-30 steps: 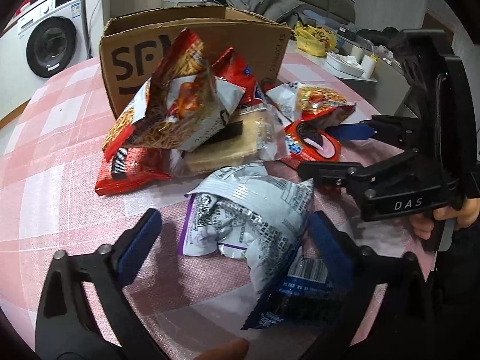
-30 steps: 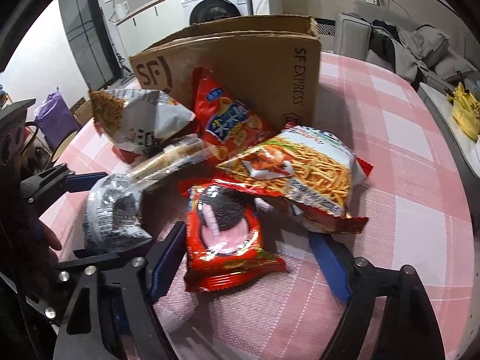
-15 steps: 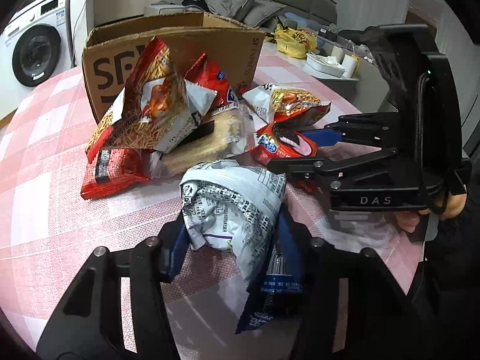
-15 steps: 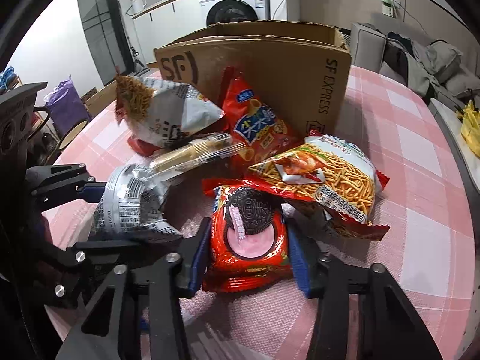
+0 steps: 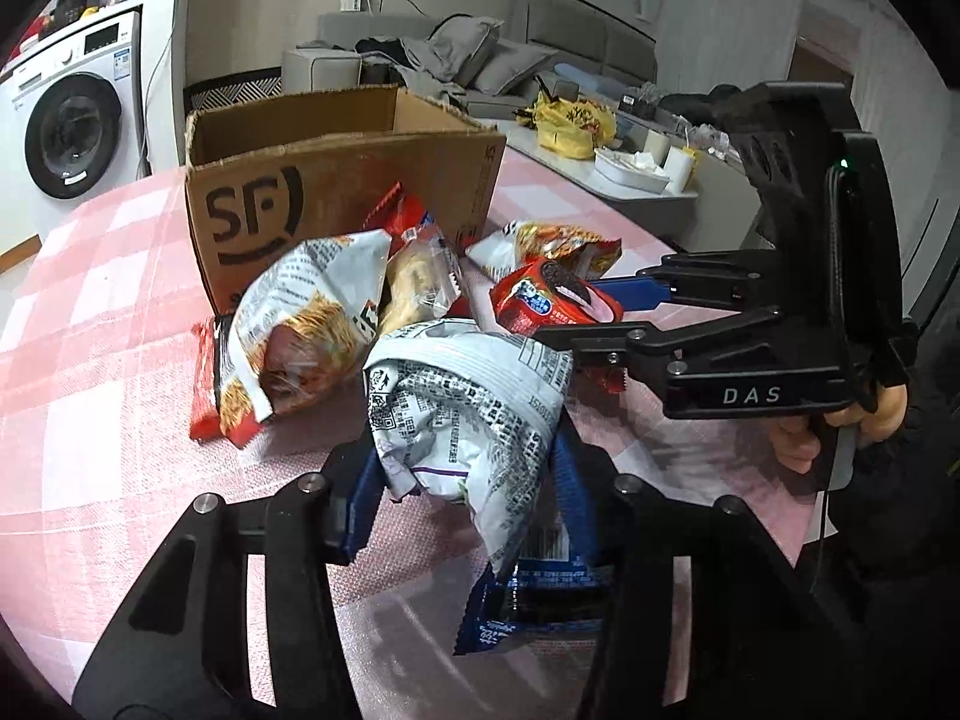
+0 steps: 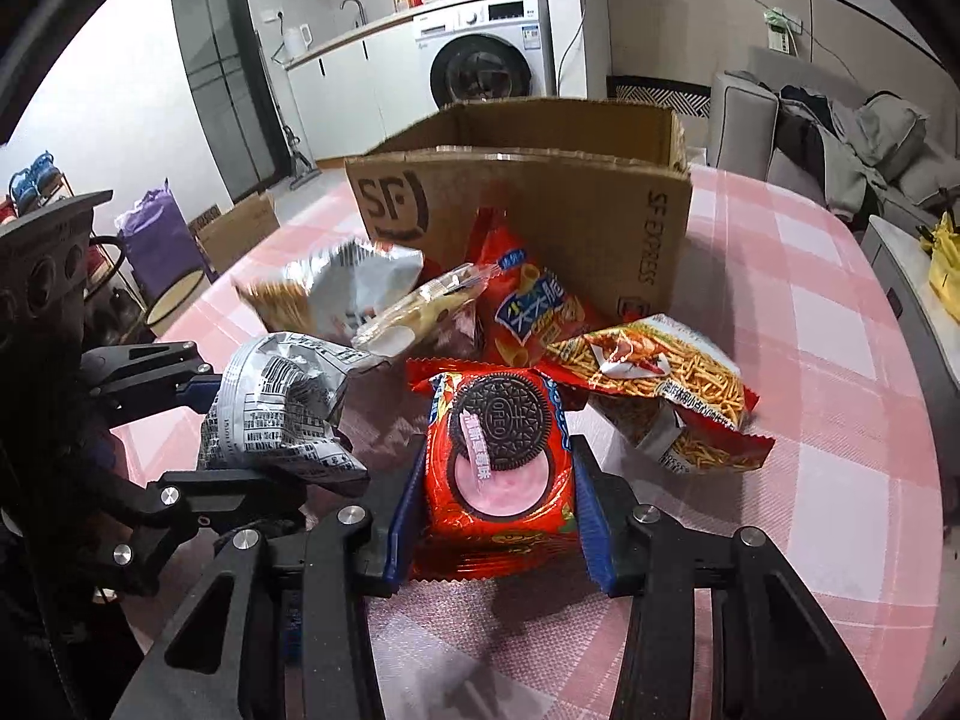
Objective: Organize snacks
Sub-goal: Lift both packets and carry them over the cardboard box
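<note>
— Clamping is seen at both claws? What is held, and where?

— A silver bag is pinched between the blue pads of the left gripper, raised off the pink checked table. An Oreo pack is squeezed by the right gripper. Other snacks are heaped against the open SF box.

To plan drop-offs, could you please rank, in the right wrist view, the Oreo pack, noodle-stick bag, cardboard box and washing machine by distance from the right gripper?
1. Oreo pack, between the right gripper fingers.
2. Noodle-stick bag, just right.
3. Cardboard box, behind the pile.
4. Washing machine, far wall.
</note>
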Tool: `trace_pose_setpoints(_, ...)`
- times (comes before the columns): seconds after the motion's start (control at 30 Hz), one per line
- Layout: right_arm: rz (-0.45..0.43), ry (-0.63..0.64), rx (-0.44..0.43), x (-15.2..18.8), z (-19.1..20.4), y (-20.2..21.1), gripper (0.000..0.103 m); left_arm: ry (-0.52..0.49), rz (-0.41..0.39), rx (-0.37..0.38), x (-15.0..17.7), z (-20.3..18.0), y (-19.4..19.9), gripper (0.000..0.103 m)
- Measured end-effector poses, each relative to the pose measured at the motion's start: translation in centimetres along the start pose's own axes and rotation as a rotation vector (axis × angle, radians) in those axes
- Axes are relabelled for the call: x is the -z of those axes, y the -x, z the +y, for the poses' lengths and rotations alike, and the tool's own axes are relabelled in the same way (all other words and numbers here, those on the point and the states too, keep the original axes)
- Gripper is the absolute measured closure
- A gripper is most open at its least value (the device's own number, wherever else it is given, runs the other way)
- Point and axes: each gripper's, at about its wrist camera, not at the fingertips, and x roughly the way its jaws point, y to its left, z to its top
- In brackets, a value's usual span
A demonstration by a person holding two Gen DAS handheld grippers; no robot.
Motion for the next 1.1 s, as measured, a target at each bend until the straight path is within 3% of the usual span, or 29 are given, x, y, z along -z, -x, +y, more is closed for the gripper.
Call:
trace_pose_setpoints(0.37, -0.116, -0.032, -0.021, -1.1, 0.1, 3.7, 0.058, 0.021, -0.099, -0.02, -0.5, 0.9, 4.4, 0.056)
trace_pose_setpoints(0.6, -0.143, -0.055, -0.019, -1.5, -0.4, 4.4, 0.058, 0.056, -0.126, -0.056, -0.4, 2.4, 6.6, 0.056)
trace_pose_setpoints(1.1, -0.216, -0.072, 0.006, -3.7, -1.1, 5.7, 0.058, 0.102, -0.181, -0.137, -3.1, 4.5, 8.0, 0.056)
